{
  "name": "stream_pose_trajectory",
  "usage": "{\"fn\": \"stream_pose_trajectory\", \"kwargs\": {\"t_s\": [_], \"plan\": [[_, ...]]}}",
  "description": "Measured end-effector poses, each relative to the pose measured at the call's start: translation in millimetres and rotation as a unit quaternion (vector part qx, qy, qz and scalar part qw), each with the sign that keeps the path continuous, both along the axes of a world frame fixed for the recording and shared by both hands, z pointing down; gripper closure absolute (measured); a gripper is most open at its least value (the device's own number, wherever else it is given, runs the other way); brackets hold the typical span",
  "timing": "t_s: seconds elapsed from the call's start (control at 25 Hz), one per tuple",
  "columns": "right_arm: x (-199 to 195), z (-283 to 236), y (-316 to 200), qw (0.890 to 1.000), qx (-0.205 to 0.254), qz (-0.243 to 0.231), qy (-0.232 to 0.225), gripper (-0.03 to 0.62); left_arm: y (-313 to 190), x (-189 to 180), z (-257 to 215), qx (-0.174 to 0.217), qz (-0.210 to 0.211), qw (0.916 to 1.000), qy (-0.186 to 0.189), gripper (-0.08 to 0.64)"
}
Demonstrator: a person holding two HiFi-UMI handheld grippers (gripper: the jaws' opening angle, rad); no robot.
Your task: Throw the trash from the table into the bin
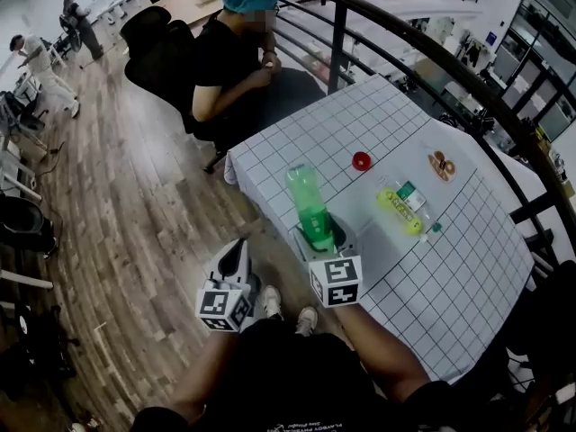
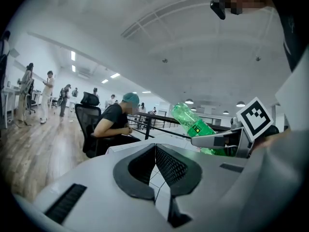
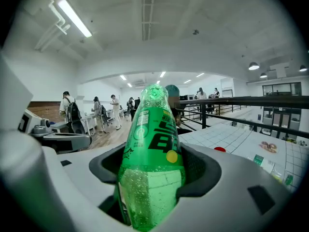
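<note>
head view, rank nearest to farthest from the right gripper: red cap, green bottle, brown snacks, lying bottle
1. green bottle, held by the right gripper
2. lying bottle at its right, red cap beyond: too close to call
3. brown snacks, far right

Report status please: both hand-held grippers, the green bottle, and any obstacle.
Left hand-held gripper shut, empty. Right hand-held gripper shut on green bottle, held off the table. Bin not in view; second bottle and red cap on table.
</note>
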State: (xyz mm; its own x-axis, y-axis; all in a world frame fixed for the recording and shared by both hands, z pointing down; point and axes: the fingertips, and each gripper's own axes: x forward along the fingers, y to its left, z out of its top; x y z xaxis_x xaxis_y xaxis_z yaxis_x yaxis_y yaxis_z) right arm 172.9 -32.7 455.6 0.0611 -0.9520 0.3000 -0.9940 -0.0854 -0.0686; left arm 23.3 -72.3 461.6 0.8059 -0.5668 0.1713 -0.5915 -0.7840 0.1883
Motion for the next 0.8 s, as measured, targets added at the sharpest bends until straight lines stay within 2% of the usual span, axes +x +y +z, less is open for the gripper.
{"fn": "stream_pose_trajectory", "kwargs": {"t_s": [0.36,0.56,0.8], "plan": [[-69.2,11.9,-24.7,0.996,0.004,-0.084,-0.018,0.265,-3.4,-68.2,6.1,0.011,-0.075,0.9966,-0.031,0.537],[-123.5,21.7,-52.6,0.990,0.002,-0.141,-0.025,0.265,-20.5,-120.5,13.2,0.009,-0.134,0.9902,-0.038,0.537],[-184.4,45.4,-77.2,0.982,-0.020,-0.184,-0.033,0.265,-32.0,-177.4,30.1,-0.008,-0.177,0.9835,-0.036,0.537]]}}
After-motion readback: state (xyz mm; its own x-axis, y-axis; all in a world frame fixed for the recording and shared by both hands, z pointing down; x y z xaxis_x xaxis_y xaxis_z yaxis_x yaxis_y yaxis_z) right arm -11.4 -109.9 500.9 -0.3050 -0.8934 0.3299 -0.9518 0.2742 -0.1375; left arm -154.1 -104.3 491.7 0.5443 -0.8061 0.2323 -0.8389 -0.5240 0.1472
